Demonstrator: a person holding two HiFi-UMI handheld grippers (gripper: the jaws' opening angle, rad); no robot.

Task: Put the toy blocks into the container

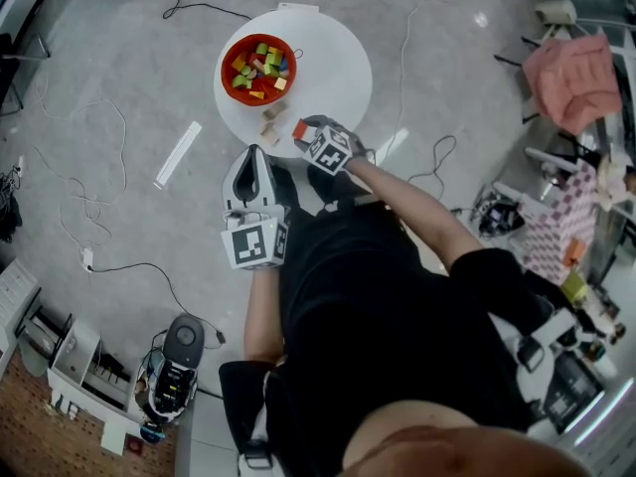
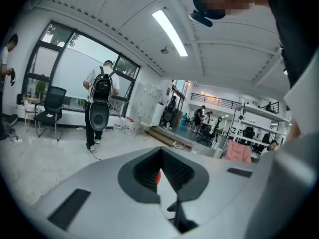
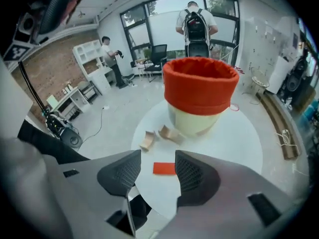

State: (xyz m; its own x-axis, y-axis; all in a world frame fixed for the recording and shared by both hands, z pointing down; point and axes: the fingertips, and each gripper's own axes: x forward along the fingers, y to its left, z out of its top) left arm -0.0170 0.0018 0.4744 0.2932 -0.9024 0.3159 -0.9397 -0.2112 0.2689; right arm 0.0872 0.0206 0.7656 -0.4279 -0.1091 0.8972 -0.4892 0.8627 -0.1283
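The flat red rectangular block (image 3: pixel 164 168) lies low on the round white bench (image 3: pixel 239 148), so the likeliest slip is the jaws skating over its top or shoving it toward the near rim instead of pinching it. A wide sweep could also knock the two tan wooden blocks (image 3: pixel 147 140) beside it. The right gripper (image 3: pixel 158 176) tilts steeply down on an outstretched arm. Its jaws are released and straddle the red block without pressing on it. The red-rimmed cream container (image 3: pixel 200 91), already holding coloured blocks, stands just beyond. The left gripper (image 2: pixel 159 173) is held back off the bench's near edge, jaws clenched together, with only a sliver of red showing between them.
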